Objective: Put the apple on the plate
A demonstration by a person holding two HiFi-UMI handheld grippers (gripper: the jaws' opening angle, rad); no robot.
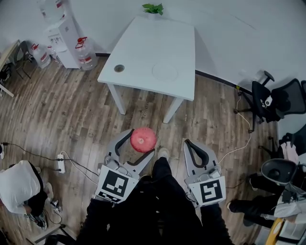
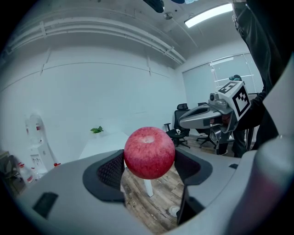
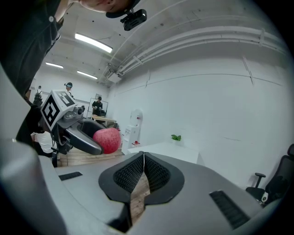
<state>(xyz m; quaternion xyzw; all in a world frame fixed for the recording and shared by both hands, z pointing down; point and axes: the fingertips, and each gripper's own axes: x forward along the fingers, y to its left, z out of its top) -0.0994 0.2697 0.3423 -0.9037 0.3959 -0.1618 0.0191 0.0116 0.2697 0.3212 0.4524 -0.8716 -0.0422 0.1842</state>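
A red apple (image 1: 143,139) is held off the wooden floor, with my left gripper (image 1: 141,142) shut on it. In the left gripper view the apple (image 2: 149,152) fills the gap between the dark pads (image 2: 109,170). A white round plate (image 1: 165,72) lies on the white table (image 1: 143,45), well ahead of both grippers. My right gripper (image 1: 190,145) hangs beside the left one, shut with nothing in it; its pads (image 3: 156,172) meet in the right gripper view, where the apple (image 3: 107,140) shows at the left.
A small round object (image 1: 119,68) and a potted plant (image 1: 153,8) are on the table. A water dispenser (image 1: 62,33) and bottles (image 1: 85,50) stand at the left. Office chairs (image 1: 275,100) stand at the right. A crouching person (image 1: 19,186) and a power strip (image 1: 61,163) are at lower left.
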